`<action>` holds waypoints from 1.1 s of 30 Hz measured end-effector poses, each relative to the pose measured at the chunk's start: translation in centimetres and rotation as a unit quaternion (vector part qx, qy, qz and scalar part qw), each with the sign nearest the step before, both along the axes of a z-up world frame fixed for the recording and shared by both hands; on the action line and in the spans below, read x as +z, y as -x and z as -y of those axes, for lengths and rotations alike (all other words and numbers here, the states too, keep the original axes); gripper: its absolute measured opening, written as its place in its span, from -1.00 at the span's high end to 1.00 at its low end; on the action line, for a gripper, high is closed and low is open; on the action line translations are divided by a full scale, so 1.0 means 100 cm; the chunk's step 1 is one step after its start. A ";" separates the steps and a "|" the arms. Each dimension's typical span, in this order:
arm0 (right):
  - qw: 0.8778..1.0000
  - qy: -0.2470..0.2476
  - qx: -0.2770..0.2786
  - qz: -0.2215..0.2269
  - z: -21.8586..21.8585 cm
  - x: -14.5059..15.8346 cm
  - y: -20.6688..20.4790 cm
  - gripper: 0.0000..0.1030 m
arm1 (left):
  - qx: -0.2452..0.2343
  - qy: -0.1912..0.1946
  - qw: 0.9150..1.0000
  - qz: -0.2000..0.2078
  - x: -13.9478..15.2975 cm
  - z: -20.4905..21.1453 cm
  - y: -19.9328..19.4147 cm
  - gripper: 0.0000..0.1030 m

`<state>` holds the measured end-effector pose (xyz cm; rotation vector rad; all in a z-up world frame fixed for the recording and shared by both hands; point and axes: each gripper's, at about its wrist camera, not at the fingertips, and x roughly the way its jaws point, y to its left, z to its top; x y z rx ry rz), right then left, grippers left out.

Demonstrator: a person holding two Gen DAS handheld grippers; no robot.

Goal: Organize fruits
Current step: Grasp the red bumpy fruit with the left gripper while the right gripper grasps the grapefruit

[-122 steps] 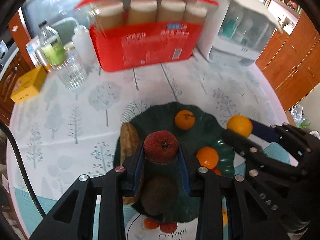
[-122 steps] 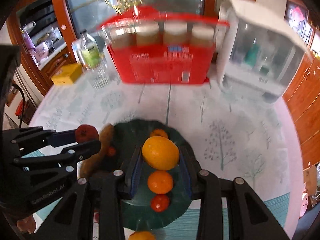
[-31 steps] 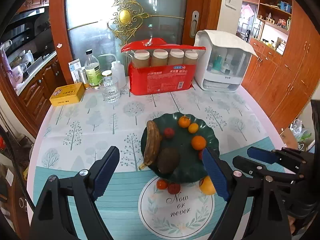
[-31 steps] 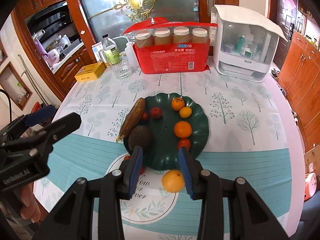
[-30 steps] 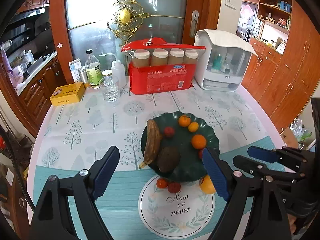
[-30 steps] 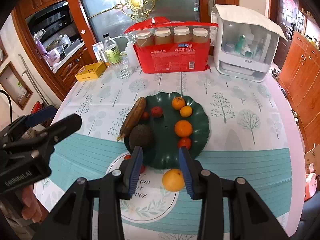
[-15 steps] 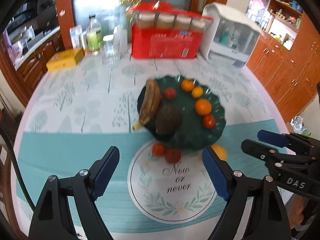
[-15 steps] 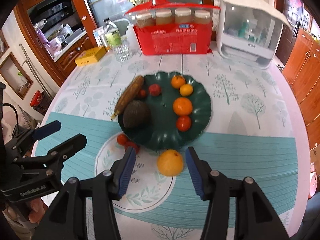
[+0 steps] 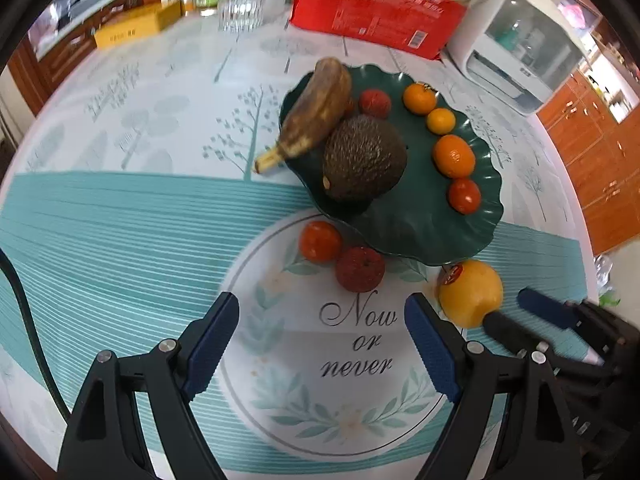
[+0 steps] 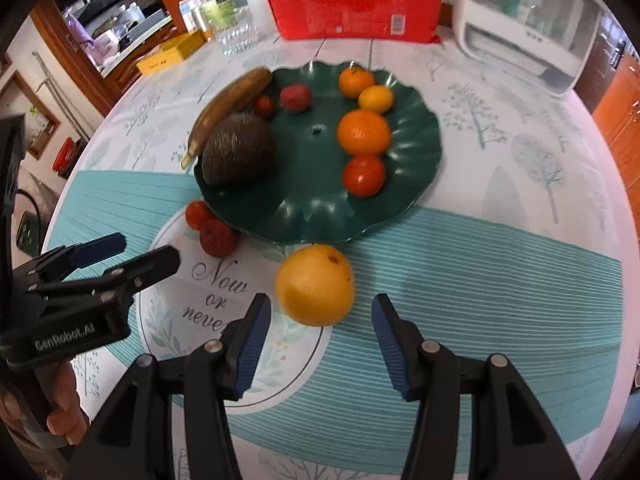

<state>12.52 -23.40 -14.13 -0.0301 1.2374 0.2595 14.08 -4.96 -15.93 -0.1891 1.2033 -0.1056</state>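
Observation:
A dark green plate (image 9: 416, 224) (image 10: 316, 200) holds a banana (image 9: 316, 108), an avocado (image 9: 364, 158), oranges and small red fruits. On the table before it lie a tomato (image 9: 320, 241), a red lychee-like fruit (image 9: 360, 269) (image 10: 218, 238) and a big orange (image 9: 471, 294) (image 10: 316, 285). My left gripper (image 9: 322, 340) is open and empty, just short of the two red fruits. My right gripper (image 10: 318, 336) is open and empty, its fingers just short of the big orange.
A red box of jars (image 9: 380, 4) (image 10: 356, 4), a white appliance (image 9: 528, 44), a glass (image 9: 240, 12), bottles and a yellow box (image 9: 136, 26) stand at the table's far side. The table's edge is near on the right.
Both grippers have dropped and moved forward toward the fruits in front of the plate. The right gripper's fingers have opened wider. The fruits have not moved.

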 end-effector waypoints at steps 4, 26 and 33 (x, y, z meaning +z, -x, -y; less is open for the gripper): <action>1.000 -0.002 0.021 -0.006 -0.004 -0.014 -0.002 -0.03 | 0.020 0.004 1.000 -0.011 -0.014 0.005 -0.007 -0.63; 0.999 -0.015 0.043 -0.008 -0.003 -0.039 -0.010 -0.03 | 0.022 -0.030 0.999 -0.006 -0.033 0.043 -0.029 0.18; 0.999 -0.020 0.040 0.007 -0.007 -0.040 -0.014 -0.03 | 0.023 -0.001 1.000 -0.002 -0.036 0.042 -0.031 0.40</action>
